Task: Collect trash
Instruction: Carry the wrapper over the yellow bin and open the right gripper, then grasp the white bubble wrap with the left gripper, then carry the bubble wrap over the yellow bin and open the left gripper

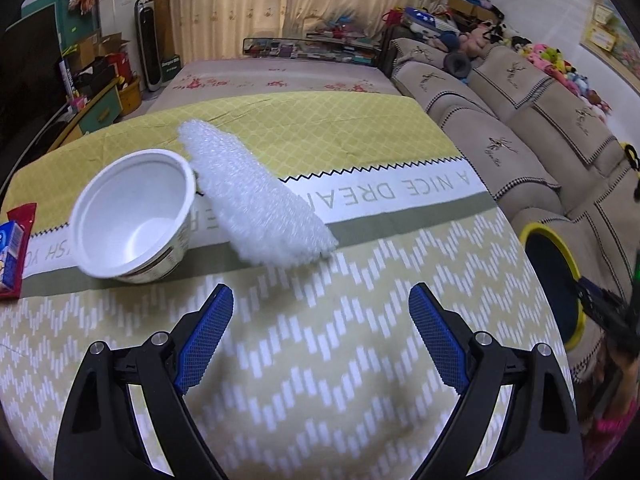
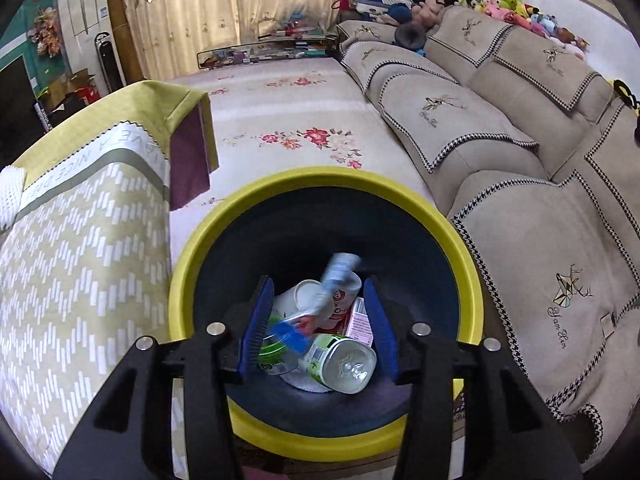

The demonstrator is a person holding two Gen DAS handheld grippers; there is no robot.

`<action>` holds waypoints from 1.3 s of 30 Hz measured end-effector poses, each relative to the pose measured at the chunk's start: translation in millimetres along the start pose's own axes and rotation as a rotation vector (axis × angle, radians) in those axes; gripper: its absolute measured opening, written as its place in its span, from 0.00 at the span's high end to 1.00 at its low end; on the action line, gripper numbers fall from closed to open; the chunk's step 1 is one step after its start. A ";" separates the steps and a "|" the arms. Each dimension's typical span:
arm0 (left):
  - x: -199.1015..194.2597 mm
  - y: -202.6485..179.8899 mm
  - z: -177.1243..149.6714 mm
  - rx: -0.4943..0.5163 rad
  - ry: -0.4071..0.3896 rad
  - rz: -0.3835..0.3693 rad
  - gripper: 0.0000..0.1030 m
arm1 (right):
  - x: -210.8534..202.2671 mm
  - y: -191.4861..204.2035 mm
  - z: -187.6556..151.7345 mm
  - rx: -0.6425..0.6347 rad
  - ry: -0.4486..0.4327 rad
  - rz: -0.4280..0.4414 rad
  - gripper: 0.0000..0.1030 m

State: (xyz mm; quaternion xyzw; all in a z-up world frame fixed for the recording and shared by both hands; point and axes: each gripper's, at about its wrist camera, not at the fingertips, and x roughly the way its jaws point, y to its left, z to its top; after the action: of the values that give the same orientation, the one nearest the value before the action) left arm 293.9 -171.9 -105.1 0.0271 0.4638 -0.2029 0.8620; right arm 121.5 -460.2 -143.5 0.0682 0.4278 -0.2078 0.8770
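Observation:
My left gripper (image 1: 321, 294) hangs open over the patterned tablecloth (image 1: 360, 360) with nothing between its blue pads. Just beyond it a white paper bowl (image 1: 132, 216) lies tipped on its side, touching a sheet of bubble wrap (image 1: 256, 196). A red wrapper (image 1: 24, 216) and a small blue carton (image 1: 10, 248) lie at the cloth's left edge. My right gripper (image 2: 318, 284) is open above the yellow-rimmed bin (image 2: 320, 174), its pads pressing on nothing. Below it lie a clear bottle (image 2: 340, 364), a white cup (image 2: 304, 296), a pink carton (image 2: 360, 320) and a blurred blue-and-white pack (image 2: 340, 270).
The bin (image 1: 538, 232) stands on the floor between the table's right side and a beige sofa (image 2: 520, 220). A floral mat (image 2: 300, 120) stretches behind it. Boxes, a tower fan (image 1: 149, 40) and a cabinet stand at the far left, soft toys along the sofa back.

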 end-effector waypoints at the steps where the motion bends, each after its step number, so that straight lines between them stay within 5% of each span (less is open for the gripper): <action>1: 4.3 -0.4 2.6 -0.011 0.003 0.003 0.15 | -0.3 1.2 0.0 -0.003 -0.001 0.005 0.56; 10: 30.6 -2.2 24.4 -0.090 -0.022 0.049 0.22 | -3.2 9.2 -2.2 -0.017 -0.004 0.047 0.56; 17: 50.4 -0.1 34.5 -0.126 -0.024 0.083 0.53 | -10.3 14.4 -5.4 -0.026 -0.013 0.083 0.56; 21: 51.7 0.5 35.6 -0.123 -0.036 0.080 0.84 | -20.1 12.1 -6.9 -0.017 -0.030 0.099 0.56; 31: 17.7 -20.1 33.5 -0.046 -0.116 0.061 0.88 | -50.6 -1.7 -20.5 0.016 -0.072 0.123 0.56; 39: -35.0 -99.2 16.3 0.136 -0.115 -0.073 0.88 | -80.2 -23.4 -40.6 0.068 -0.121 0.101 0.56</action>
State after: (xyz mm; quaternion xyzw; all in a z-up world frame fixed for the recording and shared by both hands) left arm 252.4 -255.2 -53.4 0.0569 0.3995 -0.2662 0.8754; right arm 38.3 -444.7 -105.0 0.1067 0.3630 -0.1815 0.9077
